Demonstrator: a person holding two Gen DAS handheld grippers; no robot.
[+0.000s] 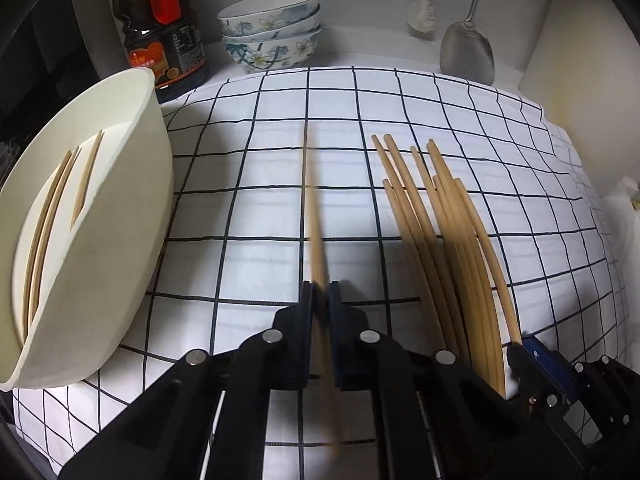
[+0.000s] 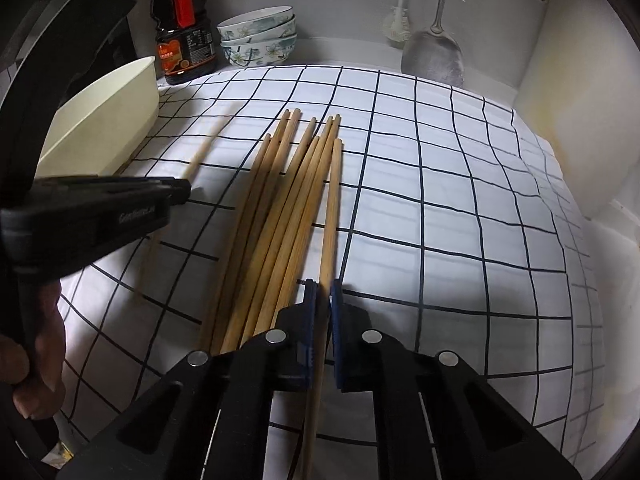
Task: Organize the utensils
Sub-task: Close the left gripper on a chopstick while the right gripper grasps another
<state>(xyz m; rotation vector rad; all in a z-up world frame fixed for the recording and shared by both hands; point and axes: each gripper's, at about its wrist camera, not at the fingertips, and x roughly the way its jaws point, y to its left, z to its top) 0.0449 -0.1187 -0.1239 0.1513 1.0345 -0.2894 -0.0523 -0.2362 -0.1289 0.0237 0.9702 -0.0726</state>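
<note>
- Wooden chopstick [image 1: 316, 236] clamped in left gripper [image 1: 321, 294] may pivot and miss the cream holder [image 1: 132, 184] at the bench's left edge.
- Right gripper [image 2: 322, 292], clamped on another chopstick [image 2: 332, 208], could scatter the pile [image 2: 280, 208].

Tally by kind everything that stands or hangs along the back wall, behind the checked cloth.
Bowls, stacked: 3
Sauce bottle: 1
Dish brush: 1
Metal spatula: 1
Total: 6
</note>
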